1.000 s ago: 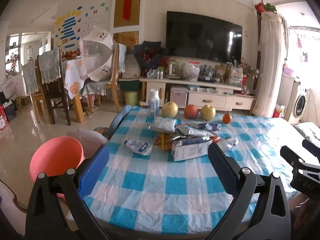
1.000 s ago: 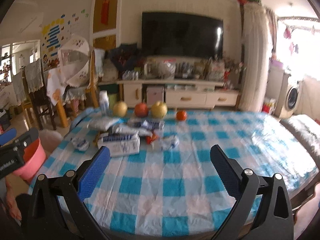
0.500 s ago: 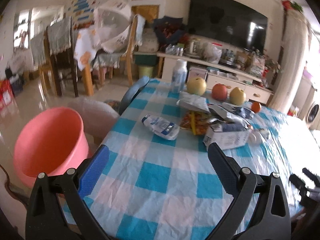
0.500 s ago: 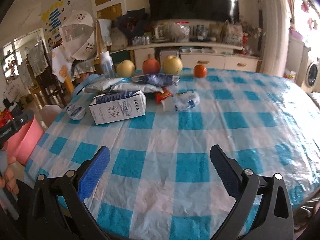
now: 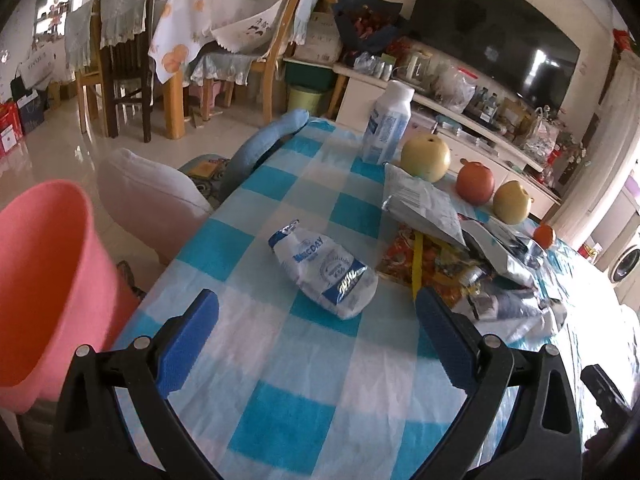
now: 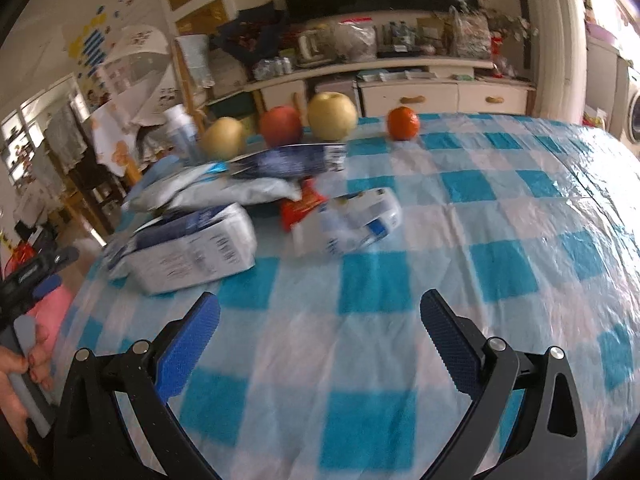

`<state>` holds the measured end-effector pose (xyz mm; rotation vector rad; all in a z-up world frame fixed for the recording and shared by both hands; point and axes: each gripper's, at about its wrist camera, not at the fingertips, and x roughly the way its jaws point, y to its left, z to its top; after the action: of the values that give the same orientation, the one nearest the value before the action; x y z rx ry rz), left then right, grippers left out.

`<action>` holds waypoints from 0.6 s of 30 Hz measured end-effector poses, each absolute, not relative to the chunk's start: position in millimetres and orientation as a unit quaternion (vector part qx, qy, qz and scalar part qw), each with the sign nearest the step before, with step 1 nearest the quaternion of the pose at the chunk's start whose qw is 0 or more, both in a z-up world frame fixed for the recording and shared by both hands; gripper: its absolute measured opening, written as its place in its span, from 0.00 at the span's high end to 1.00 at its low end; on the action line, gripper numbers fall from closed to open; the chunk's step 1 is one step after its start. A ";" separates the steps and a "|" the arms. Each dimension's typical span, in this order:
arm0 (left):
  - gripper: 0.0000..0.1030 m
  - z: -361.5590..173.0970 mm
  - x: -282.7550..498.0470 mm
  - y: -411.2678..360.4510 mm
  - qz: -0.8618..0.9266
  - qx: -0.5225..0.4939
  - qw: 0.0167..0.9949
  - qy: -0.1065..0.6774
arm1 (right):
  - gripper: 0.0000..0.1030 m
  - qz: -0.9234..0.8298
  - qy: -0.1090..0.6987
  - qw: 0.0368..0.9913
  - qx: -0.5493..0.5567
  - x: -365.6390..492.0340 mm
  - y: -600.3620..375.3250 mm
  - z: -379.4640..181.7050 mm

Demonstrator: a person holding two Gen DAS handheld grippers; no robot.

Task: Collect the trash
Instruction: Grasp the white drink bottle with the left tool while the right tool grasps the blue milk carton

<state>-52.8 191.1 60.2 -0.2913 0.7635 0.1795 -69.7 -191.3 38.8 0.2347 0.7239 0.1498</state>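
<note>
Left wrist view: we hold our left tool (image 5: 316, 320) wide open and empty above the checked tabletop (image 5: 312, 392), facing a crumpled white pouch (image 5: 324, 270) lying just ahead; a pink bin (image 5: 44, 280) stands off the tabletop's left edge. Our right tool (image 6: 320, 322) is likewise spread and empty, short of a white carton (image 6: 192, 252) and a crushed wrapper (image 6: 352, 226).

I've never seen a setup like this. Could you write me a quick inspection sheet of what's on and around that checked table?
Surface: blue-and-white checked tablecloth.
Job's things: crumpled white pouch lying apart; milk carton and wrapper pile beyond; pink bucket beside the table.
Clutter: white bottle, two pears, apple, orange.
Grippers: left gripper and right gripper open, empty.
Cables: nothing seen.
Surroundings: television, dining chairs.
</note>
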 end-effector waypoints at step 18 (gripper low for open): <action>0.05 39.1 9.9 188.0 0.144 -0.138 0.895 0.400 | 0.05 0.240 0.348 0.899 0.109 0.1 -128.2 49.4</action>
<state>9.9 188.0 39.1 -0.2858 0.8298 0.2982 0.1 -128.2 49.4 0.2248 0.7213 0.4978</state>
